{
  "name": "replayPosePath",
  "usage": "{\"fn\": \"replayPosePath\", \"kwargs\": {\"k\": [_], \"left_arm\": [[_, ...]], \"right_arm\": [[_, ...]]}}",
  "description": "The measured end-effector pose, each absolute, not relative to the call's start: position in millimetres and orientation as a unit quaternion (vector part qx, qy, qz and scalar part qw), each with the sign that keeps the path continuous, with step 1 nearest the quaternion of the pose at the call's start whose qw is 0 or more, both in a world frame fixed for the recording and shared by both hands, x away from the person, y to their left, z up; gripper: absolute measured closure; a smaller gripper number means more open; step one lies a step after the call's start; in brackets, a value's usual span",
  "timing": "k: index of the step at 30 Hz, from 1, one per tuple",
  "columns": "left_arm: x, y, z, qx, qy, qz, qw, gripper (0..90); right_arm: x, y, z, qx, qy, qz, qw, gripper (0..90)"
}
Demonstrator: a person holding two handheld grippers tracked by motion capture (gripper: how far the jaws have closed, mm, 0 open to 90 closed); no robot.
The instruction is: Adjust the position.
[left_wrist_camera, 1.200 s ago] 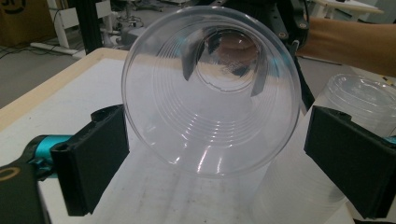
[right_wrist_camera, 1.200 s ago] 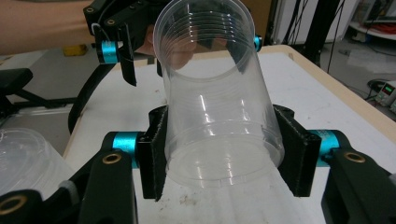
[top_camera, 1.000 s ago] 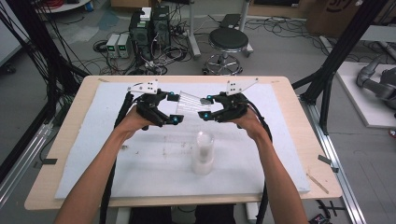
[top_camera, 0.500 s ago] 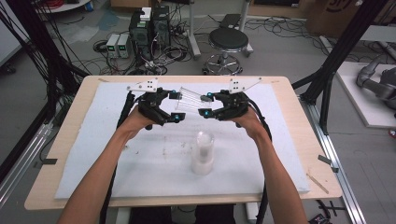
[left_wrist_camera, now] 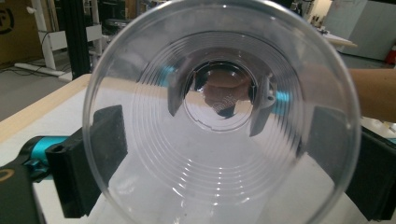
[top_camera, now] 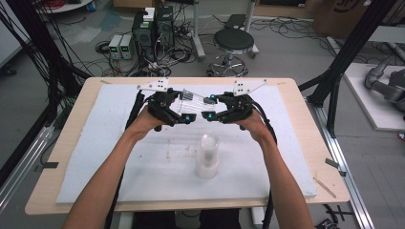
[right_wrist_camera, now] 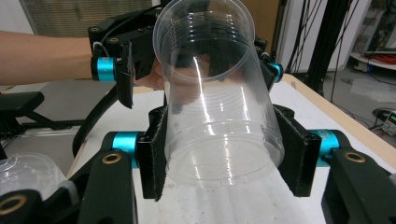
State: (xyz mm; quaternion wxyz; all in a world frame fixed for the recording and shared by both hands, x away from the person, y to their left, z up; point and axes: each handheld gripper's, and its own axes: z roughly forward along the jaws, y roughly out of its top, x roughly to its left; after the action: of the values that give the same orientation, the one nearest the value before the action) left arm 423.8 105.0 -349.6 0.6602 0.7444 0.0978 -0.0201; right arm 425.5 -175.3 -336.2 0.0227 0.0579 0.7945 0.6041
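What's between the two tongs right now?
A clear plastic cup spans the gap, held by the left tongs and right tongs; plainest in the right gripper view.

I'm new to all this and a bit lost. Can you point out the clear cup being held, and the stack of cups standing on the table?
clear cup (right_wrist_camera: 219,116), right gripper view, its side wall
stack of cups (top_camera: 208,155), high view, its upper half

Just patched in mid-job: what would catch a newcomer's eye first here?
A clear plastic cup is held lying level in the air between both tools, above the far middle of the white mat. The left tool clamps its wide rim end, and the right tool clamps its base end. Nearer the person, a stack of clear cups stands upside down on the mat.
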Motion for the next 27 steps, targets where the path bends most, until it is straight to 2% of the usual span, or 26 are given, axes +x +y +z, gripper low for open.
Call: {"fn": "replayPosePath", "kwargs": {"k": [17,24,26,27], "left_arm": [[425.4,108.8,-348.1,0.736,0.084,-0.018,0.671,29.6],[425.1,108.5,-348.1,0.737,0.086,-0.017,0.670,31.2],[424.9,108.7,-347.8,0.738,0.085,-0.016,0.670,31.4],[424.9,109.1,-347.7,0.739,0.084,-0.014,0.668,31.5]], "right_arm": [[426.6,-172.7,-338.2,0.042,0.795,0.605,0.016,43.7],[426.7,-173.3,-338.1,0.043,0.795,0.605,0.017,43.2],[426.0,-173.3,-338.0,0.040,0.794,0.606,0.020,39.5],[426.6,-173.3,-338.3,0.044,0.789,0.613,0.011,29.8]]}}
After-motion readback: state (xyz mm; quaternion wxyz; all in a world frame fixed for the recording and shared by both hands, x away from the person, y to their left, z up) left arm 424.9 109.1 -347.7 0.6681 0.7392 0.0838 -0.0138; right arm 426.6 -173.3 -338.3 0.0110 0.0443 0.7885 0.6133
